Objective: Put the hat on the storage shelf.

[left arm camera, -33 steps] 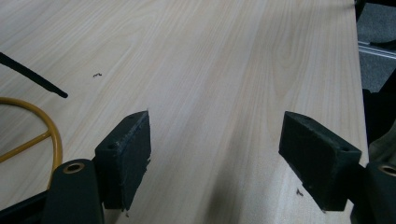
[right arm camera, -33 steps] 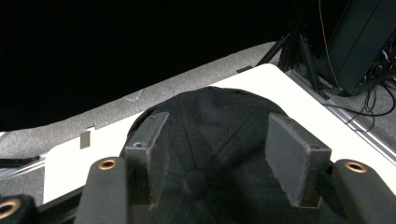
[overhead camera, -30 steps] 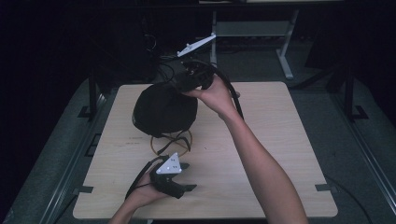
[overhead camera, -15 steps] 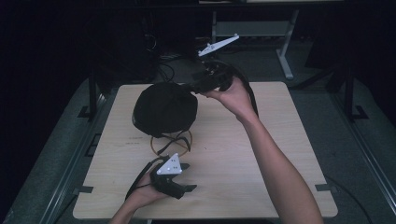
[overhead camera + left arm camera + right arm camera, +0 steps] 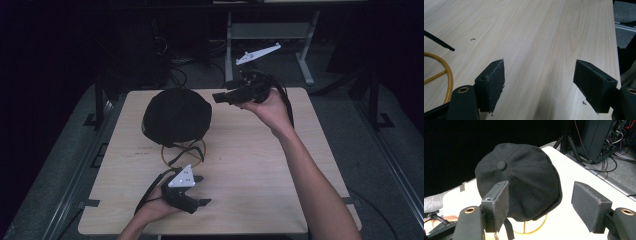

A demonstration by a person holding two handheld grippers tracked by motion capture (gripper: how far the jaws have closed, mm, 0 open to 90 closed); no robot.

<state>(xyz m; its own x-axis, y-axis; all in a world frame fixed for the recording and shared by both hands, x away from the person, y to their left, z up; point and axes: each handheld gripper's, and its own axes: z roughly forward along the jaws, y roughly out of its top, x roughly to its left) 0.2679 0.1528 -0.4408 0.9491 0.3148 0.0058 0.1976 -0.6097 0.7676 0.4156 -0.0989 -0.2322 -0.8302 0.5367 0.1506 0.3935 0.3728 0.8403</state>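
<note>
one black cap [image 5: 176, 116] on one gold stand [image 5: 183, 154]; left gripper [image 5: 201, 190] and right gripper [image 5: 218, 97] gape wide, empty.

Left gripper [image 5: 200, 191]: black body, grey three-cornered plate [image 5: 182, 177] with small dark holes on top; black cable [image 5: 150, 191] loops off its rear.
Right gripper [image 5: 218, 97]: black body; same grey plate [image 5: 257, 53] stands above it on a stalk; black cable [image 5: 286, 97].
Jaw pads [image 5: 491, 84]: thick black foam blocks, frayed edges; each arm has a brass-ringed hole.
Forearms [image 5: 314, 186]: bare, no sleeves.
</note>
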